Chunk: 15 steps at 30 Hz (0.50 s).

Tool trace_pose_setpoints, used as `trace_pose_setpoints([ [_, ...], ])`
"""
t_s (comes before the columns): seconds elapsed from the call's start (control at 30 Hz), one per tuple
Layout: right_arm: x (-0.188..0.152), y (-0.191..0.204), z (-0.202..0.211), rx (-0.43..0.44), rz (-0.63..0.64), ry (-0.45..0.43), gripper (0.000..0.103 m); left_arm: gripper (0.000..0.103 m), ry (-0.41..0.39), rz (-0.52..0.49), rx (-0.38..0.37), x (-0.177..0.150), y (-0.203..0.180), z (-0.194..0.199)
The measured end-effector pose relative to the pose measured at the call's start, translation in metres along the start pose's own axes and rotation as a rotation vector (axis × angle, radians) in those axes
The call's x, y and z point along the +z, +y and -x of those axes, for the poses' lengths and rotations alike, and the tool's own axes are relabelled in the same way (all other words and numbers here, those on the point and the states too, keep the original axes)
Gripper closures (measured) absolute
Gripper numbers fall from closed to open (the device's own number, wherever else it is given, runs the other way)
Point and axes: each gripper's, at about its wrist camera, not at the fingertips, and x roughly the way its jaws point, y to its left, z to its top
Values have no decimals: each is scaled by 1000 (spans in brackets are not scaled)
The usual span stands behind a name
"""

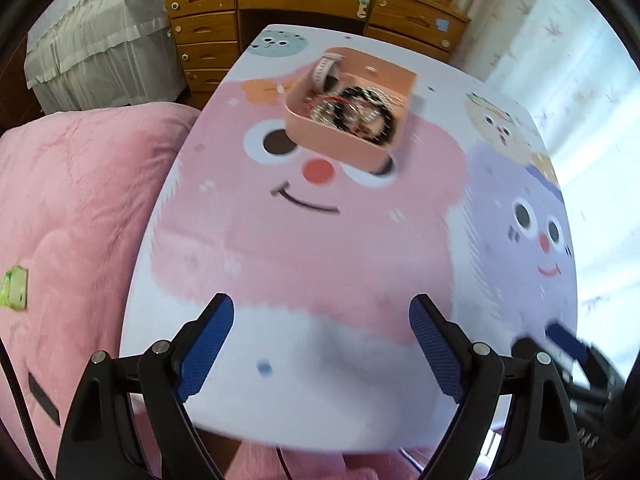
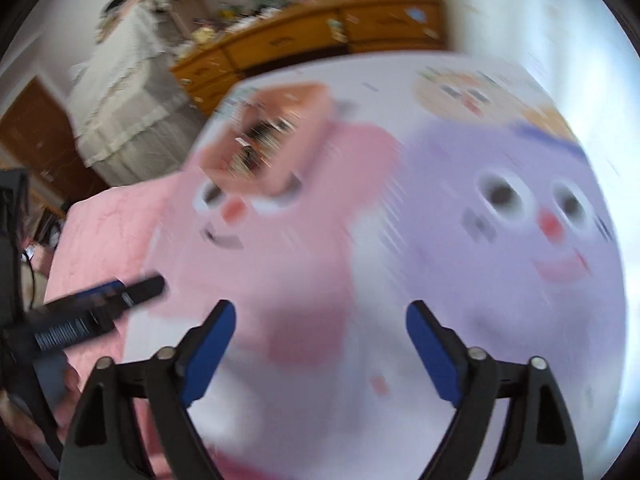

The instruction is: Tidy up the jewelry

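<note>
A peach-pink open box (image 1: 320, 130) sits on the far half of a cartoon-printed table (image 1: 304, 256). It holds a tangle of dark bead bracelets and chains (image 1: 356, 110) and a pale watch strap (image 1: 326, 70) leaning on its left wall. My left gripper (image 1: 321, 322) is open and empty, low over the near table edge, well short of the box. My right gripper (image 2: 320, 322) is open and empty too; its view is blurred, with the box (image 2: 266, 140) far ahead to the left. The right gripper also shows at the lower right of the left wrist view (image 1: 568, 340).
A pink quilted blanket (image 1: 72, 216) lies along the table's left side. A wooden desk with drawers (image 1: 312, 8) stands behind the table, a white covered piece (image 1: 96, 40) to its left. Bright curtains (image 1: 580, 72) fill the right.
</note>
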Motion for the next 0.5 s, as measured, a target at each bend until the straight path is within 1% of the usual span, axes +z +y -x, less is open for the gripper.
trace_pose_setpoints([
  [0.13, -38, -37, 38, -64, -99, 37, 10, 15, 33, -22, -44, -19, -32, 27],
  [0.2, -47, -48, 56, -57, -152, 30, 9, 15, 12, -73, -70, -23, -50, 47],
  [0.23, -50, -52, 65, -39, -172, 29, 9, 13, -5, -104, -71, -24, -59, 57],
  [0.27, -51, -55, 73, -20, -180, 29, 9, 5, -19, -129, -62, -26, -66, 65],
  [0.3, -51, -56, 82, -4, -185, 26, 9, 1, -36, -154, -50, -26, -73, 74],
  [0.4, -46, -50, 108, -13, -165, -1, 9, 1, -81, -208, -31, -27, -89, 97],
  [0.5, -42, -35, 127, -9, -113, -48, 9, 1, -85, -233, -26, -31, -97, 108],
])
